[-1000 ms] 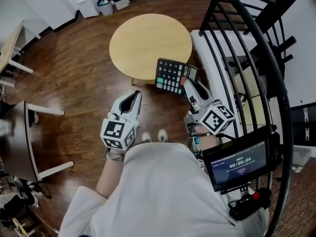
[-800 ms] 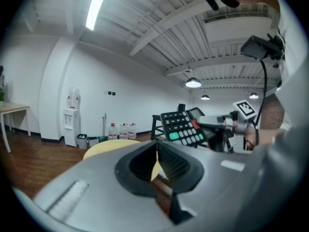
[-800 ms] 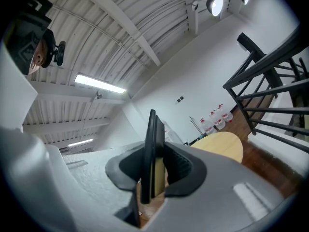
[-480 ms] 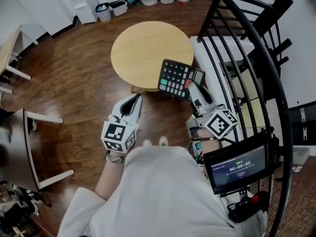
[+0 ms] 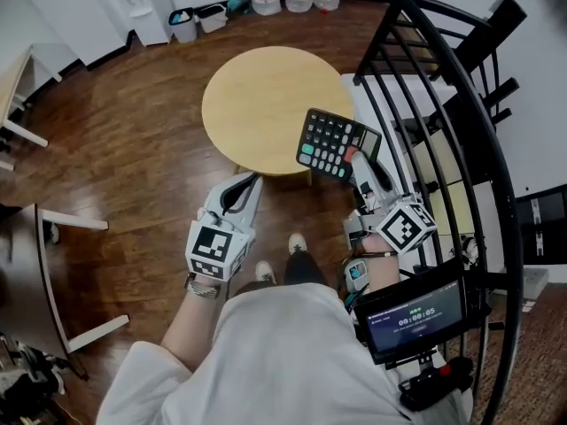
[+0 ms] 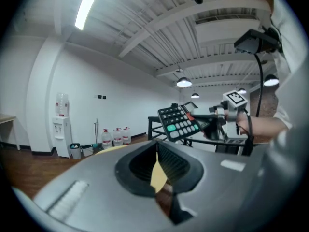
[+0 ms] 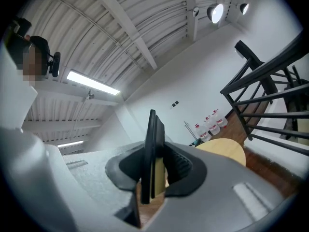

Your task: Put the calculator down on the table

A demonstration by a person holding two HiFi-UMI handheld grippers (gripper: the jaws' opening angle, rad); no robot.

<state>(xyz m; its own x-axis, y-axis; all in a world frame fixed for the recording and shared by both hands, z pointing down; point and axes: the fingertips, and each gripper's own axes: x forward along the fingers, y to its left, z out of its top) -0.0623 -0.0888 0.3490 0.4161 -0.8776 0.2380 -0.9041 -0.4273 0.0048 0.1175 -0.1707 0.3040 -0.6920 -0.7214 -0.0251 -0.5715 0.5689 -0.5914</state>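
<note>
A person's right gripper (image 5: pixel 354 156) is clamped on one edge of a dark calculator (image 5: pixel 333 142), which juts out ahead of its jaws. The calculator is in the air, tilted, over the near rim of a round wooden table (image 5: pixel 257 96). Seen along the jaws, it stands edge-on between the pads. The left gripper (image 5: pixel 251 181) hangs beside it, jaws drawn together on nothing. The calculator looks light, thin and rigid, with a smooth casing that might slip. The plain border, away from the keys and display, seems the safest hold.
</note>
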